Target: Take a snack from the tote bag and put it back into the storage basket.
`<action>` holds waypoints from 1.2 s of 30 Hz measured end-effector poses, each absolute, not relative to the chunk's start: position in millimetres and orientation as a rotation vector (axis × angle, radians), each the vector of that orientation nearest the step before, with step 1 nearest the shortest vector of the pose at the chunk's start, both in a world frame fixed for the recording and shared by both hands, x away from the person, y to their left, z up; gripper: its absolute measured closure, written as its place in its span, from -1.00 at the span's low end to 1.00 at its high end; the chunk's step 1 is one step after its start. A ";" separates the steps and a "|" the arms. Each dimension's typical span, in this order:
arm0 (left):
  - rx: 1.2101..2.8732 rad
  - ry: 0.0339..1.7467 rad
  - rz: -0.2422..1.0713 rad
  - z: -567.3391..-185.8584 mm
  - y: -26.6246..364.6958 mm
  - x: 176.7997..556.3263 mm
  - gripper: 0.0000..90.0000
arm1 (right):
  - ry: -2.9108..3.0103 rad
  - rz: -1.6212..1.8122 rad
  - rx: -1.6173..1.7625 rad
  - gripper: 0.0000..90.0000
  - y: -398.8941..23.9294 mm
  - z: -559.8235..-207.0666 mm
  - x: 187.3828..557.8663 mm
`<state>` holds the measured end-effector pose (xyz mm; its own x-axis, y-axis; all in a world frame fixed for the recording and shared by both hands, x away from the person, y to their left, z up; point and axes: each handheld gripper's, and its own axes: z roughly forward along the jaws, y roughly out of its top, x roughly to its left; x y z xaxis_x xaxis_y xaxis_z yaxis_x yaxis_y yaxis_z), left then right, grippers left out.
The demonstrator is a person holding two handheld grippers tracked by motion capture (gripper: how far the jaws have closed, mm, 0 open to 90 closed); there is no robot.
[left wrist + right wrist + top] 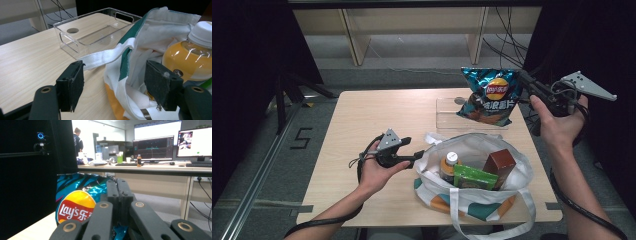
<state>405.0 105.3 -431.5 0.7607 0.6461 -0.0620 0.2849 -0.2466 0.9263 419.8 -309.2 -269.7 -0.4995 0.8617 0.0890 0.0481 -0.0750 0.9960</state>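
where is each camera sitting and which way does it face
High view: above the person's side, looking forward and down on the table; both forearms and hands show, left claw at the tote bag, right claw holding the chips bag.
Left gripper view: rides the left claw, facing the bag rim and clear tray; its two jaws stand apart.
Right gripper view: rides the right claw, facing level across the room; its jaws pinch the chips bag.
Shared: high and left views both show tote, orange bottle and tray.
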 end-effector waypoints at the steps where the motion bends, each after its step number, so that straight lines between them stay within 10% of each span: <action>1: 1.838 0.720 0.403 -431.5 105.3 405.1 -0.30 | 1.568 1.644 1.009 1.00 -309.5 -269.9 420.0; 36: 1.832 0.719 0.407 -430.8 104.8 405.6 -0.30 | 1.547 1.600 1.035 1.00 -307.6 -276.2 451.8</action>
